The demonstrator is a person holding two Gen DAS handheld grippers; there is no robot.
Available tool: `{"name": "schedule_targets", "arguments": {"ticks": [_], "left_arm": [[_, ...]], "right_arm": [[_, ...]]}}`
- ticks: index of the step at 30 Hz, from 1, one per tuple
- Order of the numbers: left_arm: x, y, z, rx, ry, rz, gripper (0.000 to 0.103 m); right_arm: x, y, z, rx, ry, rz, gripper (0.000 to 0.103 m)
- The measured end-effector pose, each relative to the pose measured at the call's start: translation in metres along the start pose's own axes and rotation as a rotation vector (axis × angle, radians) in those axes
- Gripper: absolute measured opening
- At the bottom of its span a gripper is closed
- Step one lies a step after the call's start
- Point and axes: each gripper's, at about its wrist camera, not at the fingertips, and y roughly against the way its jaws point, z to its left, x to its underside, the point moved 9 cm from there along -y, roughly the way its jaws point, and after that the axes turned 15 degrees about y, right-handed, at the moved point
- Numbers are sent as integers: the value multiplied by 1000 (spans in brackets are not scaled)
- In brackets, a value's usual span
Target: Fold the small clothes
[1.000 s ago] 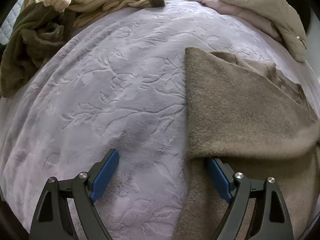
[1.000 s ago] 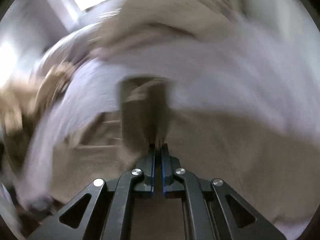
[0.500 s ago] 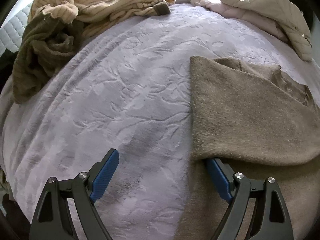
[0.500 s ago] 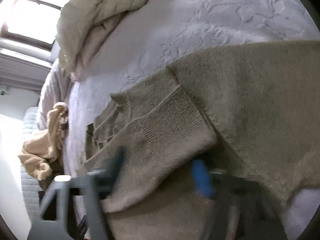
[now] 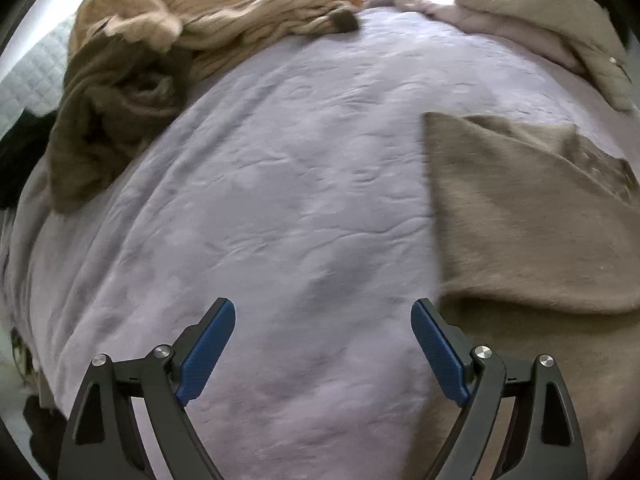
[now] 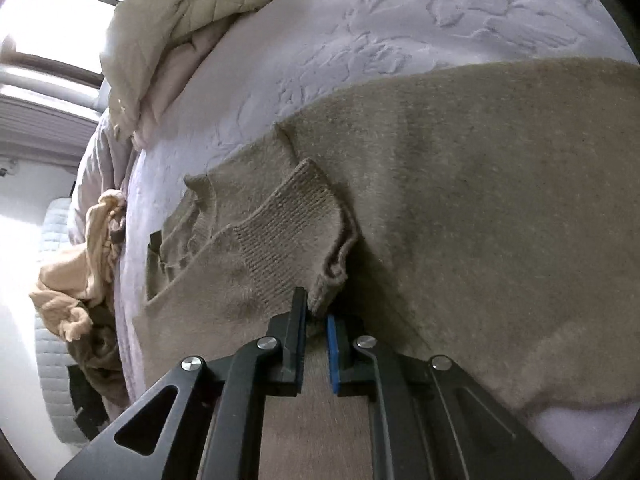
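A taupe knit sweater (image 5: 520, 216) lies partly folded on the lilac bedspread (image 5: 300, 200), at the right of the left wrist view. My left gripper (image 5: 322, 344) is open and empty, over bare bedspread just left of the sweater's edge. In the right wrist view the sweater (image 6: 480, 184) fills the middle and right, with a sleeve laid across it. My right gripper (image 6: 316, 320) is nearly closed, pinching the ribbed sleeve cuff (image 6: 296, 236) at its edge.
A pile of tan ribbed and dark brown clothes (image 5: 168, 56) lies at the far left of the bed. A cream quilted jacket over pink fabric (image 5: 552, 28) lies at the far right. The same jacket (image 6: 180, 32) shows at the top left in the right wrist view.
My left gripper has drawn back left, off the sweater's edge. My right gripper went from shut to open and has closed again on the sleeve cuff.
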Motion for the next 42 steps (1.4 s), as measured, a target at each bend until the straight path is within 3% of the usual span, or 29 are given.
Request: {"name": "schedule_targets", "arguments": {"ticks": [3,7,9,11,17,22,24,25,27,33,39,40,42], "left_arm": [[2,9,10,-1,17,19,90],[12,28,-6,39,-28,32,90],[19,36,-24,71,-57,46,90],[28,43,-45,106,-82,63,90],[55,58,-113,191,-170,105,90],[71,69,-142,217,-186,119,90],[75,72,-145,219,-192,121,90],[76,73,-145,216,-198,121,90],[79,74,-145,207,-215,121,90],[84,81,-143,199,-246,126,90],[97,92,-162,240,-257,161,90],[100,94,-166,247,-267,164,90],[107,100,-177,266,-293,176,90]], "right_arm": [[7,15,-6,-5,-13,11,14],[22,30,-12,-40,-69,20,22],[32,38,-15,-60,-108,17,50],[40,45,-15,-85,-137,4,58],[58,61,-18,-80,-145,-8,58],[18,41,-11,-123,-148,-66,58],[5,26,-12,-95,-142,-64,57],[0,19,-13,-89,-140,-66,54],[-2,11,-14,-79,-138,-48,7],[20,10,-22,-104,-170,-15,7],[27,34,-18,-214,-219,-34,12],[29,40,-19,-230,-231,-45,14],[35,52,-20,-267,-259,-64,39]]}}
